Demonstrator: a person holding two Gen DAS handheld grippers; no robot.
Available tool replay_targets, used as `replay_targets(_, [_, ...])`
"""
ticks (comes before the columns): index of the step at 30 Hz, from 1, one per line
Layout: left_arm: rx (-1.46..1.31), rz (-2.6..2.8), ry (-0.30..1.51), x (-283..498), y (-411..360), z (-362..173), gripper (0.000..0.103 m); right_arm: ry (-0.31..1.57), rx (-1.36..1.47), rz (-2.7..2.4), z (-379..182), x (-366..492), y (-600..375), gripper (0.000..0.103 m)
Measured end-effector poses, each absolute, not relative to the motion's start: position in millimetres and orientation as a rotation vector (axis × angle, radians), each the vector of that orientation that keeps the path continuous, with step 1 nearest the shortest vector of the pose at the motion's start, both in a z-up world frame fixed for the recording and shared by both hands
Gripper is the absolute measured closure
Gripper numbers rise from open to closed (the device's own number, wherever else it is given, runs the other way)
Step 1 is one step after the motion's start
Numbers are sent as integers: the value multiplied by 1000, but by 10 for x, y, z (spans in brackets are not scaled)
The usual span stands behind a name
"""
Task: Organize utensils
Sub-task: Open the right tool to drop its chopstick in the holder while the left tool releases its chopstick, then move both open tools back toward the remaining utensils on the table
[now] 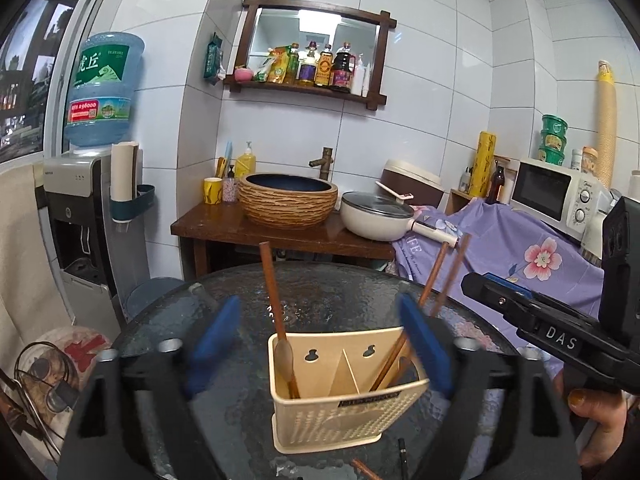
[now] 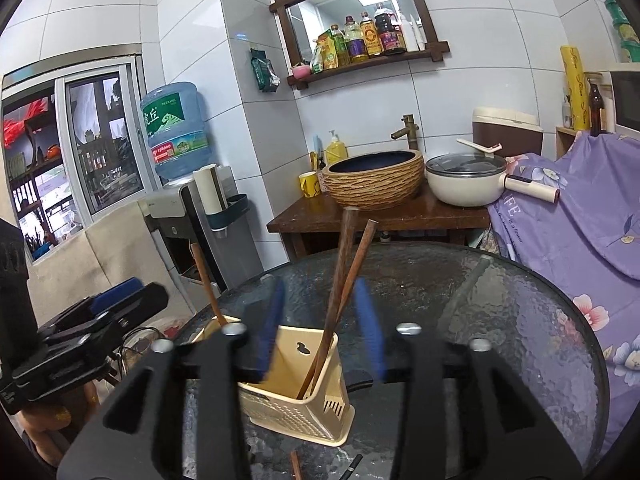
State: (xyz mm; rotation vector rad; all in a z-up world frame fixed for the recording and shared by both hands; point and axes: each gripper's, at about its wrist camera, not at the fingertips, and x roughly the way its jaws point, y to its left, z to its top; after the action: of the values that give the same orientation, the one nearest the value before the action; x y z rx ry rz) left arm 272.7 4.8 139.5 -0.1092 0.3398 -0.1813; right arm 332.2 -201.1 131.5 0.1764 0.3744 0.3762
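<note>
Nearest the left wrist camera, a brown stick end (image 1: 366, 469) and a thin black stick (image 1: 402, 451) lie flat on the dark round textured-glass desk (image 1: 340, 292), just in front of the holder; they look like the utensils not yet sorted. The left tool (image 1: 320, 348) stands wide, its blue pads either side of the cream perforated plastic utensil holder (image 1: 344, 404) and gripping nothing; whether the right pad touches the holder's corner I cannot tell. The right tool (image 2: 320, 328) is likewise wide and empty, straddling the 2 brown wooden chopsticks (image 2: 340, 292). The holder's inner divider makes 2 compartments: a wooden spoon (image 1: 280, 328) stands bowl-down in the left one, the chopsticks lean in the right, apparently so each kind keeps its own slot. Beyond the desk, a woven-look basin (image 1: 288, 204) and a cream lidded pan (image 1: 376, 216) sit on a wooden stand.
</note>
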Motion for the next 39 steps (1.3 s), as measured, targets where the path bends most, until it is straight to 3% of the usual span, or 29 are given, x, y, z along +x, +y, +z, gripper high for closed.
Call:
replay_targets(6, [-78,-151,457,2562,102,1105,7,388,92,378,1148,3024,-1949,59])
replay_targets(17, [-95,-69,732,2415,403,167,8,736,-23,488,158,2955,-1612,59])
replay_targets(23, [-113,-66,814,2379,488,-106,23,860,-30,503,-228,2996,-1475,59])
replay_targets(30, [-99,-94,862,2388,441,-254,31,927,-103,478,-429,3054,-1286,61])
replay_targets(39, [-63,-133,897,2390,312,-323,41,968,-142,458,-559,3180,-1152,72])
